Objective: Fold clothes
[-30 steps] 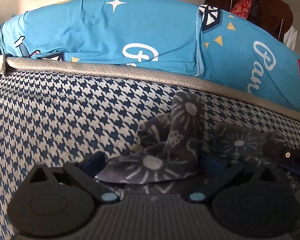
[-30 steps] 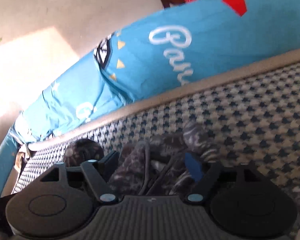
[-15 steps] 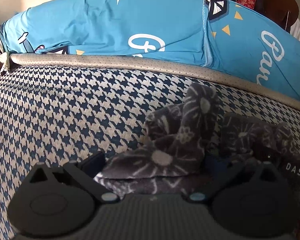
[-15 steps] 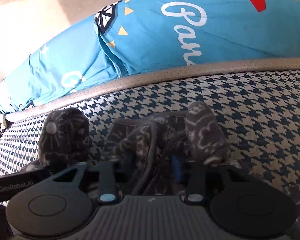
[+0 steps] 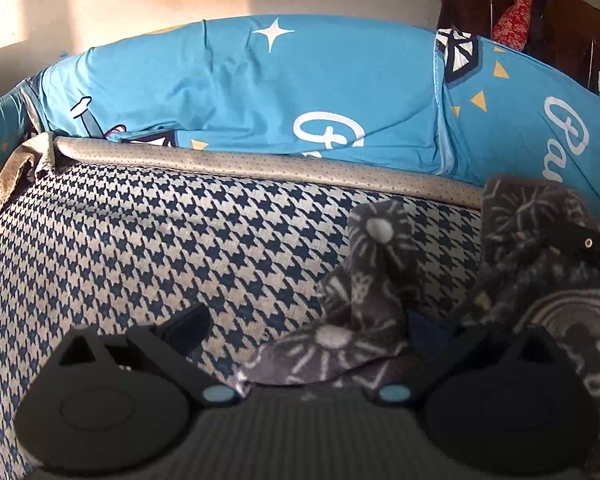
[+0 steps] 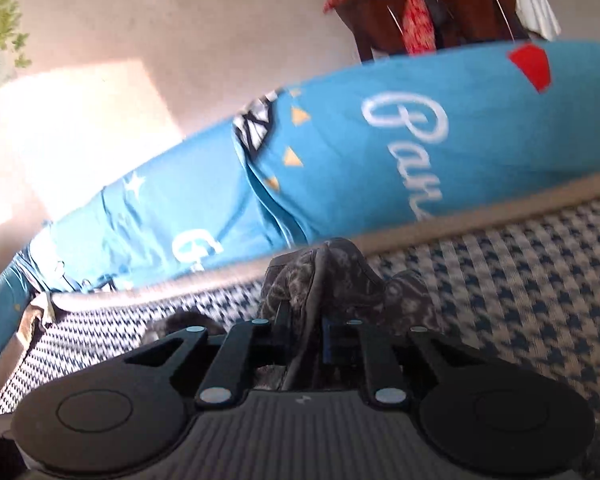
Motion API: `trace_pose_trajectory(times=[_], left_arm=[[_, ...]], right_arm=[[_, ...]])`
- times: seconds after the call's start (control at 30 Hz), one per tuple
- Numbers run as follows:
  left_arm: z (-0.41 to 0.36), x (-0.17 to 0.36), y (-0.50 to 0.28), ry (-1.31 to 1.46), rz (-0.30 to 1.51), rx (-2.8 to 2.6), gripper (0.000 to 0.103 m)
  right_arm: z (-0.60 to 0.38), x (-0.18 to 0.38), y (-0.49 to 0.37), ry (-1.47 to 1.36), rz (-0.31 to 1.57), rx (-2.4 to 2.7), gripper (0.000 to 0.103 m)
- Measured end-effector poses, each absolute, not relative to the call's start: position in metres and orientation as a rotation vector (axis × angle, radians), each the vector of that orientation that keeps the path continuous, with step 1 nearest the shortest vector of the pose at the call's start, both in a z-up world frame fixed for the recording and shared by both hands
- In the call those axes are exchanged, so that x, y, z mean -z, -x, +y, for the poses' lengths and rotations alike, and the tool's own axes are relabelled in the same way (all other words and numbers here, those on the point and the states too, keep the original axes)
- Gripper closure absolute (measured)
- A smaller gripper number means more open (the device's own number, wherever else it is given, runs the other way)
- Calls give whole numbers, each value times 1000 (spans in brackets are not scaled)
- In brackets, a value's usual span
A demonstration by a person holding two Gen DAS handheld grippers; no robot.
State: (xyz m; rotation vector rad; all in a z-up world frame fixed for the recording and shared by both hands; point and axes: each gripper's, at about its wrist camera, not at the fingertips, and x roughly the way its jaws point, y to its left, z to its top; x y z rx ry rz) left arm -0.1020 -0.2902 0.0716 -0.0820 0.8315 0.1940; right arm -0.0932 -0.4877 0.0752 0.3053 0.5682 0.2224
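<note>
- The right gripper [image 6: 306, 336] is closing, its jaws drawn in on a bunched fold of the dark patterned garment [image 6: 332, 280], which rises straight ahead of the fingers.
- The left gripper [image 5: 300, 328] stands wide apart; the garment [image 5: 364, 300] lies between its jaws toward its right finger, seemingly unpinched.
- The cloth runs across from one gripper to the other on the houndstooth bedcover [image 5: 160, 248].
- Beyond lie blue pillows [image 5: 260, 92].
</note>
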Motion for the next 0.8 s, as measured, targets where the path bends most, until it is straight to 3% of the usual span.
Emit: trace_pose_trajectory(times=[0.53, 0.8], left_arm=[[-277, -84, 95, 91, 774, -309, 0], [-267, -79, 91, 132, 818, -326, 0]], right_arm=[[-461, -97, 56, -325, 373, -269, 88], [-460, -66, 40, -372, 509, -308, 69]])
